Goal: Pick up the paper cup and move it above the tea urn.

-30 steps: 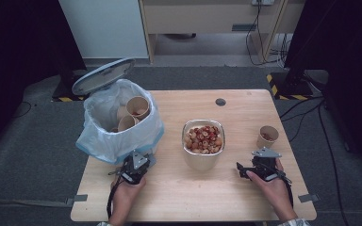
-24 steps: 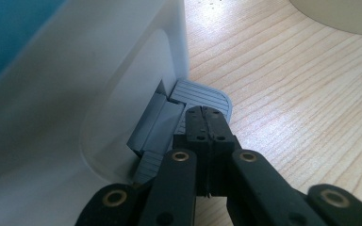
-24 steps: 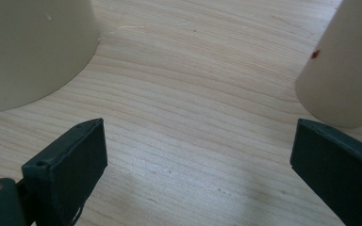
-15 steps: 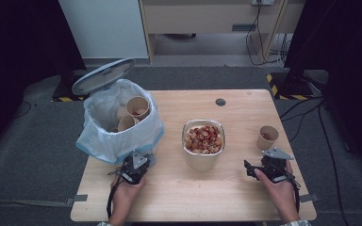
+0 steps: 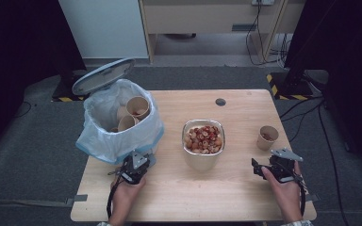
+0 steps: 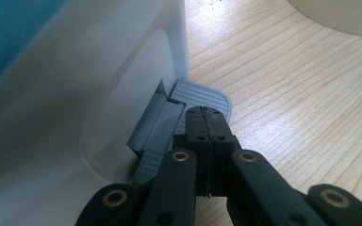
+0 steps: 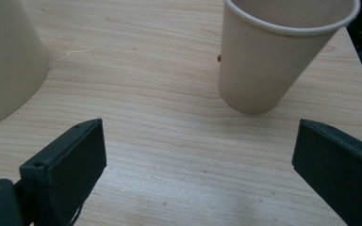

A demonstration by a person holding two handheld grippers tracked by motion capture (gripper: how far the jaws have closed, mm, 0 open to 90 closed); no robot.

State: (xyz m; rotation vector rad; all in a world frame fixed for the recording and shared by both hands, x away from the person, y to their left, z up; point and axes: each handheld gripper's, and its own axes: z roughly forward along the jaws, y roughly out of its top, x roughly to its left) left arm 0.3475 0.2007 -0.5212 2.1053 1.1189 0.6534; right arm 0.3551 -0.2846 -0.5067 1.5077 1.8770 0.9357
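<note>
— So, where do the two grippers stand?

— Left gripper (image 5: 136, 165) sits at the foot of the white bin (image 5: 122, 123), its jaws pressed fully together with nothing between them, tips resting on the bin's grey foot pedal (image 6: 202, 94). The lid (image 5: 102, 75) is tipped up, and paper cups (image 5: 133, 113) lie inside the blue-edged liner.

— And the right one?

— Right gripper (image 5: 262, 168) hovers low over the tabletop (image 5: 245, 197) near the front right corner, jaws spread wide, holding nothing; they've just been opening. The paper cup (image 7: 275, 52) stands upright ahead of it, untouched and apart from the jaws.

— Anything between them?

— A cream bowl (image 5: 203, 143) of reddish pieces, mid-table.
</note>
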